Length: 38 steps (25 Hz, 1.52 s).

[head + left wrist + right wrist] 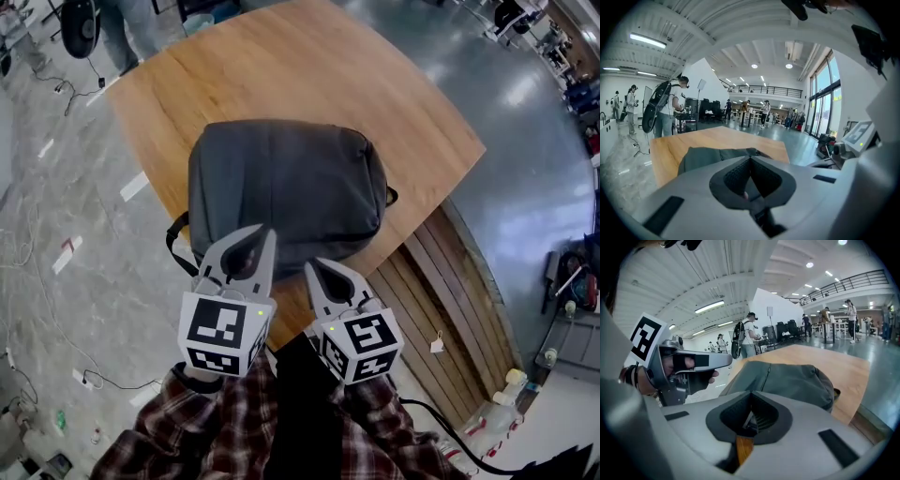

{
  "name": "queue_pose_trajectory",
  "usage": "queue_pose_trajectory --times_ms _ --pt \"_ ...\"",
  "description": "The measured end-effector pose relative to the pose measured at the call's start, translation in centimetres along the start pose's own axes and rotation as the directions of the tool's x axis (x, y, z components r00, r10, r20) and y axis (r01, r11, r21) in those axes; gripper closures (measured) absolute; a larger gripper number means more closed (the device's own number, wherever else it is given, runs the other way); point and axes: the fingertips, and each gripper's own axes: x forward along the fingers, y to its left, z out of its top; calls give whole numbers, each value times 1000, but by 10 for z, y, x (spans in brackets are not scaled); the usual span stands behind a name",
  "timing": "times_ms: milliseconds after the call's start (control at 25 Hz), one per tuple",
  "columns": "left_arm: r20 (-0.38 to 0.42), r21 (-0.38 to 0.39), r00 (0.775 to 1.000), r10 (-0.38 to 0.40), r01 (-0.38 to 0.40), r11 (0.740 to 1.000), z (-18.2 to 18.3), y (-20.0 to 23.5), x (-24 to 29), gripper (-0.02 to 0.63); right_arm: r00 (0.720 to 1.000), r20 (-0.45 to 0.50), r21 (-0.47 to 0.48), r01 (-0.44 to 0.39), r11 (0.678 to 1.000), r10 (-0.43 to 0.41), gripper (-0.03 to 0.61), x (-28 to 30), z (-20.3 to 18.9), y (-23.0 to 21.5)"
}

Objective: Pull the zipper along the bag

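Both my tools are clenched on nothing: the left gripper (259,232) and right gripper (315,266) have their jaws pressed together, side by side, just short of the grey bag (286,183) and not touching it. That bag lies flat on the wooden table (281,66), a zipper (767,376) running up its near end, one black strap (176,246) drooping past the table's edge

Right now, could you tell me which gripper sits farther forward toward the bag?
The left gripper: in the head view its tips overlap the bag's near edge, while the right gripper only reaches it.
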Motion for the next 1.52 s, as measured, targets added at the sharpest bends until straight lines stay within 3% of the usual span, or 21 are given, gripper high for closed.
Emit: queue_pose_trajectory --times_ms 280,560,800,1120,1400,1520 --pt "-226 -58 974 -22 9 998 -95 7 25 604 986 -165 93 32 995 -17 568 36 -73 -9" --pt "-360 -126 932 -32 -15 992 -165 21 47 604 966 -257 131 23 991 11 568 58 -116 -4" --pt "-322 -264 942 -91 3 965 -173 30 56 604 938 -332 170 -44 985 99 567 79 -134 10" --pt "-316 -285 943 -110 16 958 -175 30 56 604 900 -381 282 -103 954 210 491 94 -136 23" --pt "-325 -287 937 -131 34 957 -177 29 56 604 897 -395 387 -31 921 196 494 100 -141 17" --pt "-328 -311 934 -140 34 950 -180 30 56 604 895 -419 346 3 938 152 494 105 -144 18"
